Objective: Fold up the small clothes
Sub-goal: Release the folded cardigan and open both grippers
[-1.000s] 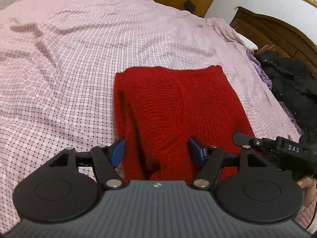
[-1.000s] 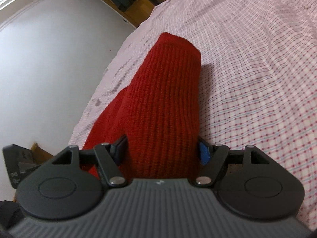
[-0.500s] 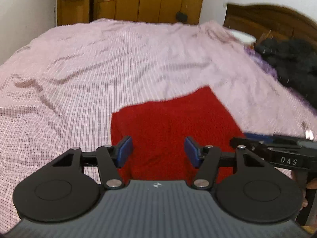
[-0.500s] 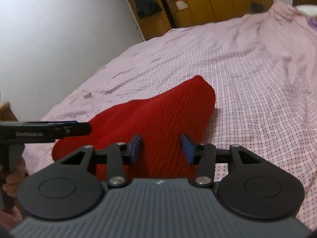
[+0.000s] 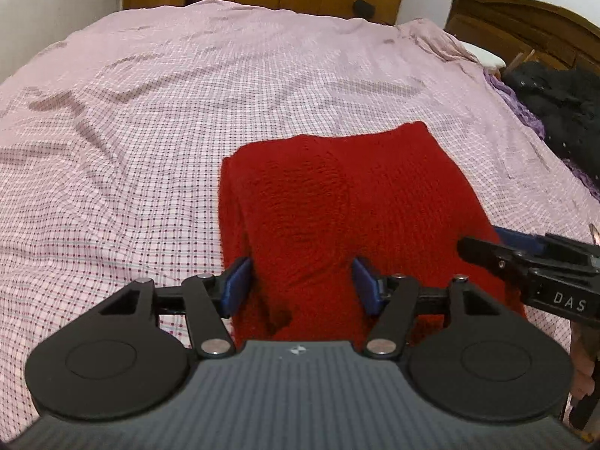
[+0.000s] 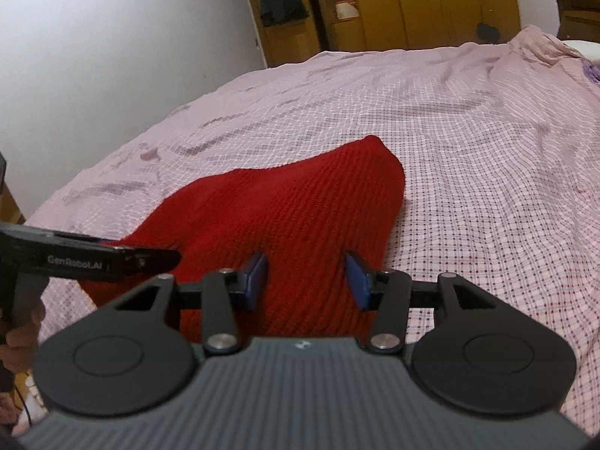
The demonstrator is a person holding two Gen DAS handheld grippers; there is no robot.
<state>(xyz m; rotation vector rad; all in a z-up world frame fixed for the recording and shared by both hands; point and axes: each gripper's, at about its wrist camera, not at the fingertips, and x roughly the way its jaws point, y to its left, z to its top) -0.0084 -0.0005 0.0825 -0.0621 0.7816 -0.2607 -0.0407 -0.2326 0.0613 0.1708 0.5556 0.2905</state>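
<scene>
A red knitted garment [image 5: 348, 202] lies folded into a thick rectangle on the pink checked bedsheet [image 5: 150, 131]; it also shows in the right wrist view [image 6: 285, 217]. My left gripper [image 5: 302, 285] is open and empty, just above the garment's near left part. My right gripper [image 6: 305, 279] is open and empty, over the garment's near right part. Each gripper shows at the edge of the other's view: the right one [image 5: 525, 262] at the garment's right side, the left one [image 6: 93, 258] at its left side.
A dark pile of clothes [image 5: 562, 105] lies at the bed's right side by a wooden headboard [image 5: 525, 22]. Yellow-brown wardrobes [image 6: 412, 3] stand beyond the far edge of the bed. A white wall [image 6: 112, 56] runs along the left of the bed.
Both grippers have lifted and pulled back from the garment; the views now look across the bed. The garment lies as before.
</scene>
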